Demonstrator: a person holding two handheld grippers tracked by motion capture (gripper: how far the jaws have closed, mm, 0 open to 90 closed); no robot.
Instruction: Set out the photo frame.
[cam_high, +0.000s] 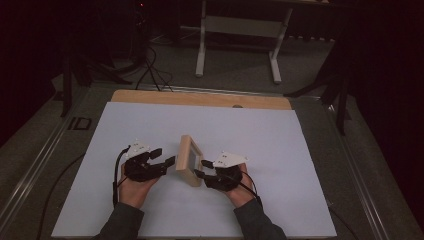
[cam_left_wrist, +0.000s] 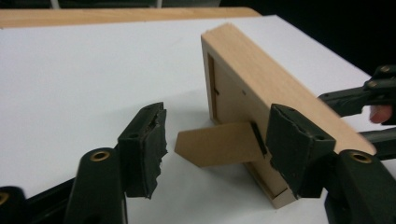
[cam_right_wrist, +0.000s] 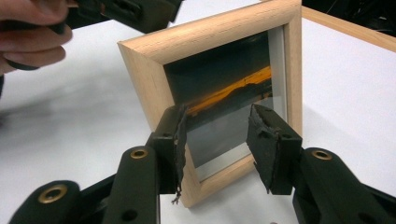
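Note:
A light wooden picture frame (cam_high: 189, 160) stands upright in the middle of the white board (cam_high: 150, 130), holding a dark photo with an orange streak (cam_right_wrist: 233, 88). Behind it, my left gripper (cam_high: 166, 156) is open. In the left gripper view the brown fold-out stand leg (cam_left_wrist: 210, 147) lies between the spread jaws of my left gripper (cam_left_wrist: 217, 135), and neither pad presses on it. At the front of the frame, my right gripper (cam_high: 202, 168) is open too. In the right gripper view its jaws (cam_right_wrist: 218, 135) stand apart before the glass and the frame's lower edge (cam_right_wrist: 219, 179).
The white board lies on a wooden tabletop whose far strip (cam_high: 200, 98) shows. Beyond it, white table legs (cam_high: 201, 45) stand on grey floor. Black cables (cam_high: 150, 70) and dark stands (cam_high: 340, 85) flank the table.

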